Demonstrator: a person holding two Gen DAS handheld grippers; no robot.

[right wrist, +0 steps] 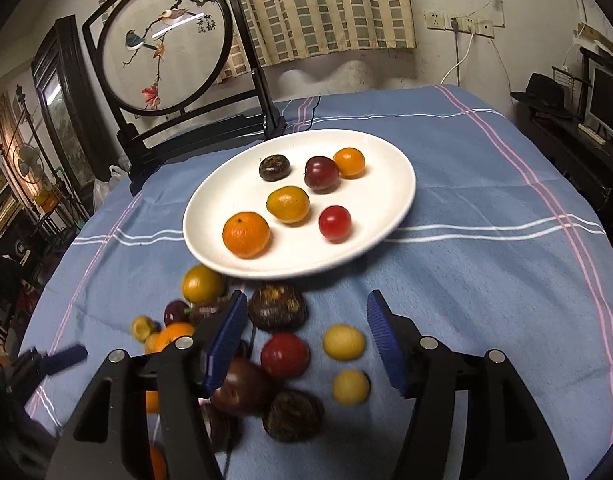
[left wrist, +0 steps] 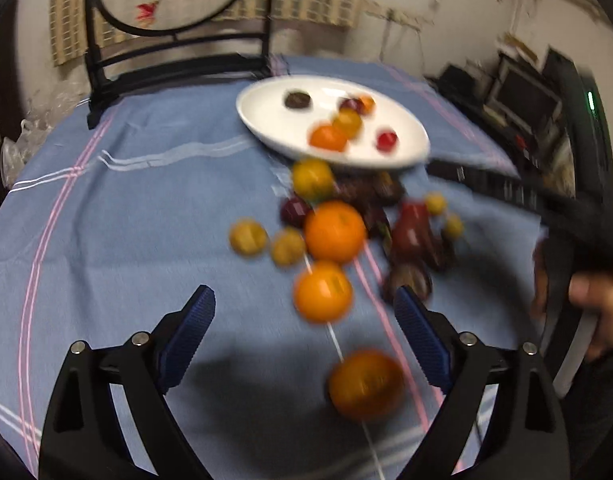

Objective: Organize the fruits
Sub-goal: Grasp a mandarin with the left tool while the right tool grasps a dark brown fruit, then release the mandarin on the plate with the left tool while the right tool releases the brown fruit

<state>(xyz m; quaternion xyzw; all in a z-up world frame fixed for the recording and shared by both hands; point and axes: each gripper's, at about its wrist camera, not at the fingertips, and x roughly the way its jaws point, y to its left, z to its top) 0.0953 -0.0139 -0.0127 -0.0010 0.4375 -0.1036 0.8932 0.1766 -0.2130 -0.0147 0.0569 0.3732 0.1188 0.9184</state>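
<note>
1. A white plate (right wrist: 390, 184) sits on the blue striped tablecloth (right wrist: 486, 280) and carries six fruits: an orange (right wrist: 246, 234), a yellow-orange citrus (right wrist: 288, 204), a red plum (right wrist: 335, 223), a dark red plum (right wrist: 321, 173), a small orange (right wrist: 349, 163) and a dark brown fruit (right wrist: 275, 167).
2. More fruit lies loose on the cloth just in front of the plate: oranges, plums, small yellow fruits and dark mangosteen-like ones (right wrist: 277, 307).
3. The right gripper (right wrist: 302, 344) hangs low over this pile, jaws wide apart, holding nothing; a red plum (right wrist: 285, 355) lies between its fingers.
4. The left gripper (left wrist: 304, 322) is likewise spread wide and empty, above an orange (left wrist: 323, 291).
5. Only the left wrist view, blurred, shows the person's hand (left wrist: 594, 300) on the other tool; only the right wrist view shows the round bird-painting screen (right wrist: 166, 48) clearly.
</note>
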